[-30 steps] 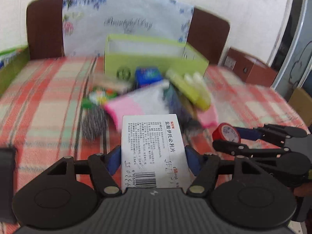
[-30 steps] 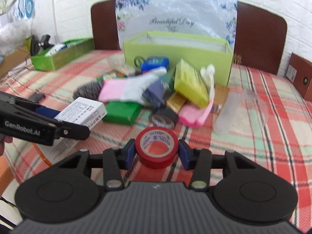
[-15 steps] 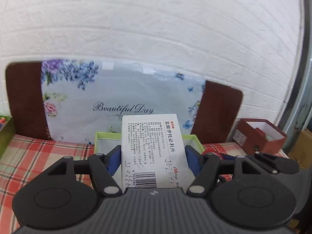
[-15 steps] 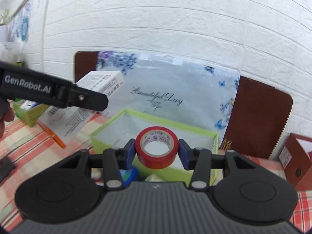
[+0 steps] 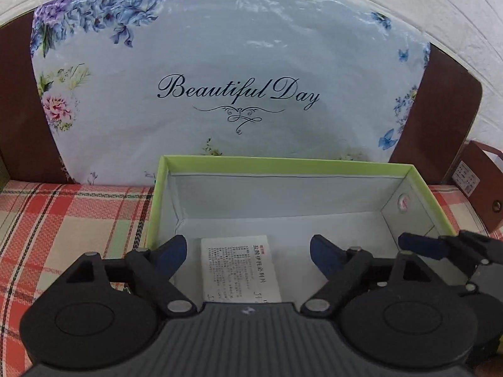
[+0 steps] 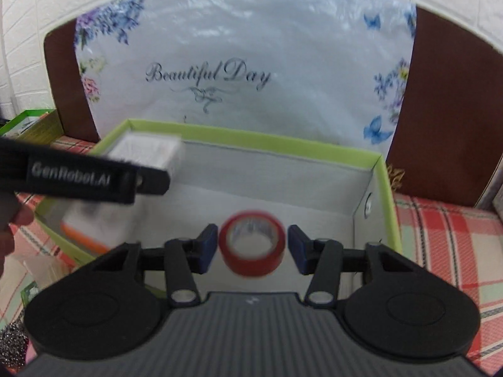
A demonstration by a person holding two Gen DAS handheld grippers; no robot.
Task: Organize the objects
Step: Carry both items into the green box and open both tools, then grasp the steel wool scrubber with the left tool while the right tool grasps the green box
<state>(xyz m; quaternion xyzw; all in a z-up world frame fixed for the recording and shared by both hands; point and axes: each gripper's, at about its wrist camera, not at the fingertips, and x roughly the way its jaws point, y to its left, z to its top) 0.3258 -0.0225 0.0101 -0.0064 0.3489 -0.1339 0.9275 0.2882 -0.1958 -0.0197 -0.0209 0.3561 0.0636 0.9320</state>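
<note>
Since 0.5 s ago both grippers have dropped from above the box rim to just over its opening, and both have let go: the left gripper (image 5: 248, 251) had the medicine box pinched, the right gripper (image 6: 253, 248) had the tape roll pinched, now neither does.

Left gripper: fingers (image 5: 171, 254) spread wide, nothing between the pads. White medicine box (image 5: 240, 268) lies flat on the floor of the green storage box (image 5: 283, 161), near its front wall, printed face up, well clear of both blue pads. In the right wrist view the same medicine box (image 6: 144, 152) shows blurred behind the left gripper's black finger, near the storage box's left wall.

Right gripper: fingers (image 6: 206, 245) spread, a gap on each side of the red tape roll (image 6: 251, 249). Roll is motion-blurred, hole facing the camera, inside the storage box outline toward its front right; cannot tell if it rests on the floor or is in mid-air.

Storage box sits on the plaid cloth (image 5: 63, 220), its back wall against the floral "Beautiful Day" board (image 5: 235, 94), which leans on the brown headboard (image 6: 446, 110). White interior, 1 small round mark on the right inner wall. Right gripper's finger (image 5: 421, 245) pokes in at the right edge of the left wrist view. A second green box (image 6: 30, 125) sits at the cloth's far left.
</note>
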